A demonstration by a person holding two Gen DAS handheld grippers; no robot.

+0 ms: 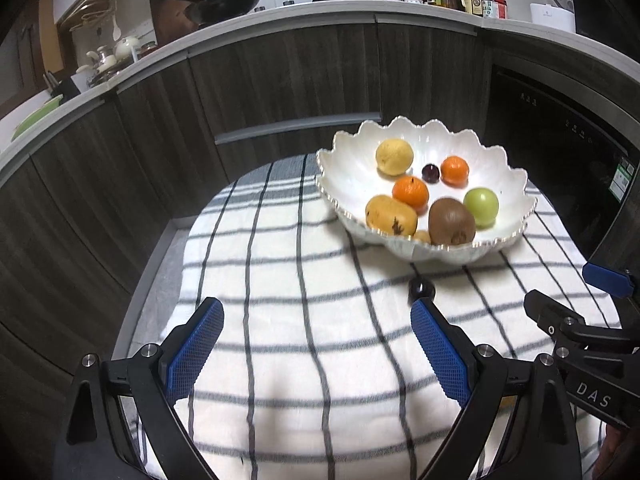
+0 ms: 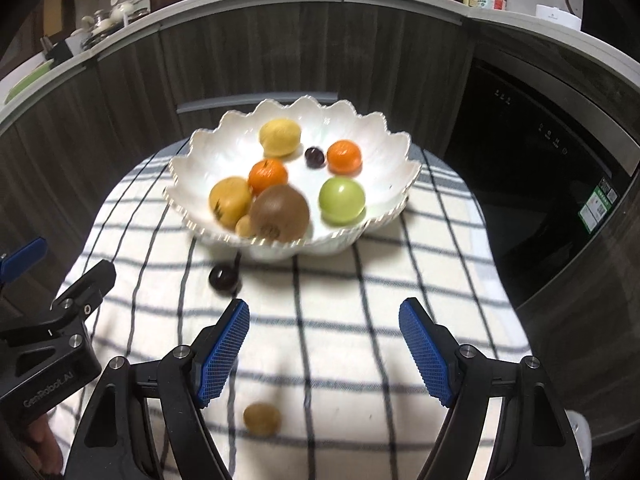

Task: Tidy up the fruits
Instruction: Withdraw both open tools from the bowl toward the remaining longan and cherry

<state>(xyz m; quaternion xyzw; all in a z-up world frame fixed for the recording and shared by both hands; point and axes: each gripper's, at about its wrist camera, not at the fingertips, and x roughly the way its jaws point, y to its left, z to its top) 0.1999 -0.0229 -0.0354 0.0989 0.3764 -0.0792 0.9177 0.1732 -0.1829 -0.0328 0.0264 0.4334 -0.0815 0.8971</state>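
A white scalloped bowl [image 1: 348, 164] [image 2: 208, 152] stands on the checked cloth and holds several fruits: a kiwi [image 2: 280, 213], a green apple [image 2: 342, 201], two oranges and a yellow lemon [image 2: 280, 137]. On the cloth in front of the bowl lies a dark plum [image 1: 421, 289] [image 2: 224, 278]. A small brownish-yellow fruit [image 2: 262, 419] lies nearer, between the right gripper's arms. My left gripper [image 1: 318, 312] is open and empty, the plum just beyond its right fingertip. My right gripper [image 2: 324, 312] is open and empty, above the cloth short of the bowl.
The white cloth with dark checks [image 1: 280, 272] covers a small table. Dark wood kitchen cabinets [image 1: 280, 80] curve behind, with a black oven front [image 2: 540, 184] at right. The counter above carries a wok, a pot and bottles.
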